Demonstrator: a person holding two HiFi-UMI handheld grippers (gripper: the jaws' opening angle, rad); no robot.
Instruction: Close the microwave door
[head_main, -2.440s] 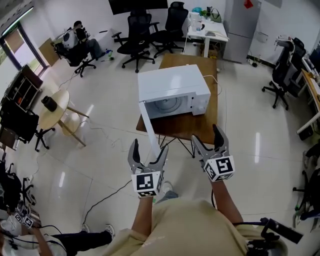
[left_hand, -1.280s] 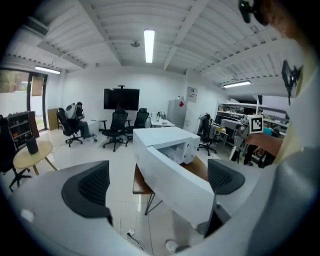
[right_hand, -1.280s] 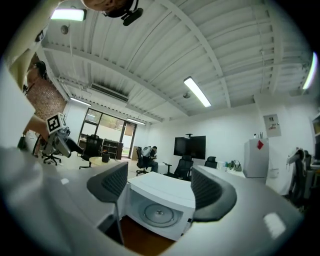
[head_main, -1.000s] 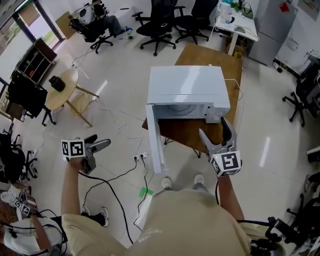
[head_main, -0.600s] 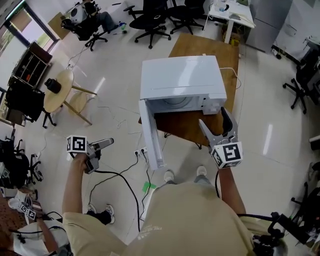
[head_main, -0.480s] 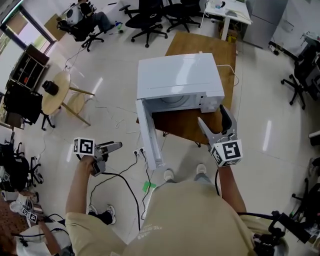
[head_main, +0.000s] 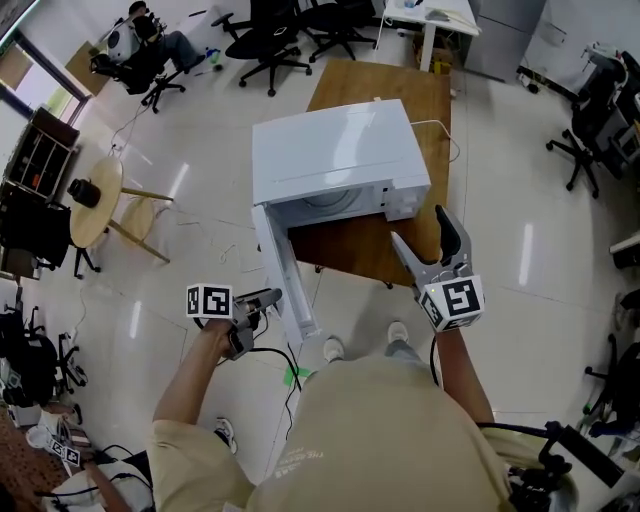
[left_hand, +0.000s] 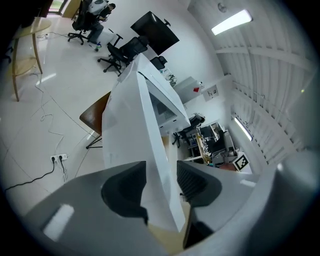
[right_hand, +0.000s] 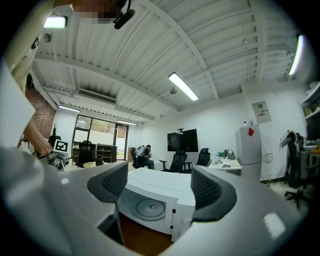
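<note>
White on brown in the head view: can see the microwave (head_main: 340, 150) parked on the wooden table (head_main: 380, 80), door (head_main: 285, 275) swung all the way out toward the person and seen edge-on; nowhere near latched. Got the left gripper (head_main: 268, 300) low at the door's free end, right at the outer edge; got the right gripper (head_main: 418, 230) held out near the microwave's front right corner, apparently touching nothing.

Moving on to the left gripper view: shows the door (left_hand: 145, 135) running straight between the jaws of the left gripper (left_hand: 161, 180), with the microwave body (left_hand: 167, 107) further back; just been squeezing those jaws in, and now looks like a narrow pinch on the panel from both sides, with nothing else in there. Hard to swear to full pressure from the right-hand pad, but reads as a grip.

Then the right gripper view: shows the right gripper (right_hand: 159, 186) spread wide with nothing between the jaws; just looks across at the open cavity and the glass turntable (right_hand: 150, 209) inside; empty and idle, pretty much.

Progress-wise, would call this the grab-the-door stage: hold on the door looks made, no closing swing to speak of, going by that wide-open angle. Left to do: bring the door round to the microwave's front, press until latched, then let go. So basically just getting started, lol.
</note>
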